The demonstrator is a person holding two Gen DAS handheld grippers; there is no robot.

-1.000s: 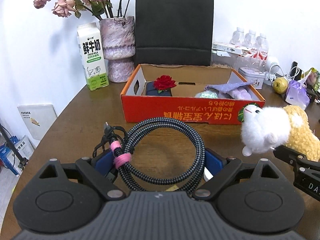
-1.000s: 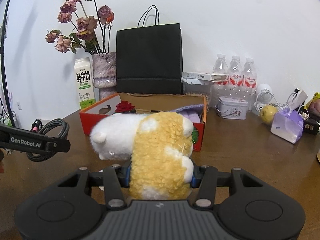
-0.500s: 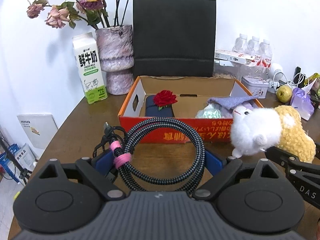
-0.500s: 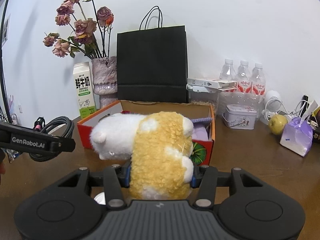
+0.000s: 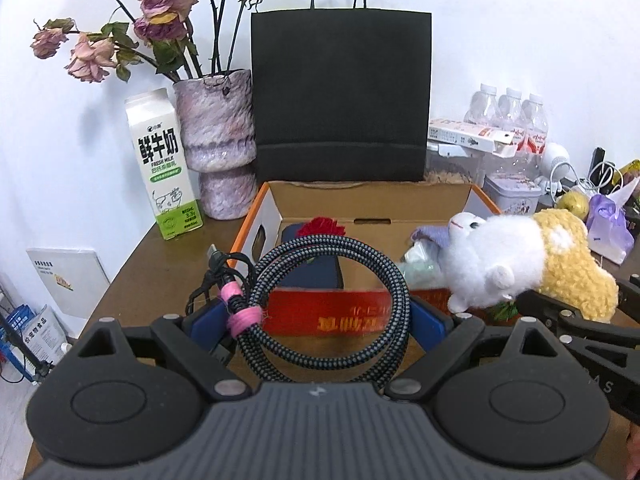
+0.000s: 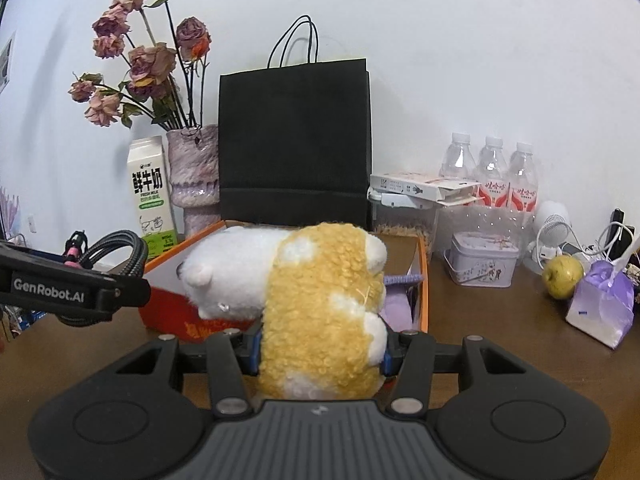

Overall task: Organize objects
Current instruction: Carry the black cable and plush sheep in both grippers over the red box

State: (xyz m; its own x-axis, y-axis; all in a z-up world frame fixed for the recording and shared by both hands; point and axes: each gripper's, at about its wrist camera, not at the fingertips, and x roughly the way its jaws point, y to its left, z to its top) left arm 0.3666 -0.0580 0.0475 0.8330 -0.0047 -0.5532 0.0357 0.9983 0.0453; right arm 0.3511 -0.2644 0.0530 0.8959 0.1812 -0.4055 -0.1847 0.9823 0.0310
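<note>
My left gripper (image 5: 316, 320) is shut on a coiled braided cable (image 5: 384, 268) tied with a pink band; the blue pads press on the coil's two sides. It hangs at the near wall of the orange cardboard box (image 5: 248, 224). My right gripper (image 6: 320, 352) is shut on a white and yellow plush toy (image 6: 320, 288), held over the box's near right corner (image 6: 424, 280). In the left wrist view the plush toy (image 5: 500, 264) is to the right of the cable. Inside the box lie a dark case with a red flower (image 5: 320, 226) and a purple cloth (image 5: 432, 236).
Behind the box stand a black paper bag (image 5: 340, 92), a vase of dried roses (image 5: 216, 140) and a milk carton (image 5: 164, 164). At the right are water bottles (image 6: 492, 176), a tin (image 6: 484, 264), a yellow fruit (image 6: 564, 276) and a purple pouch (image 6: 604, 304).
Both grippers have moved forward and a little up toward the box, which now looks closer. The cable and the plush toy stay gripped as before.
</note>
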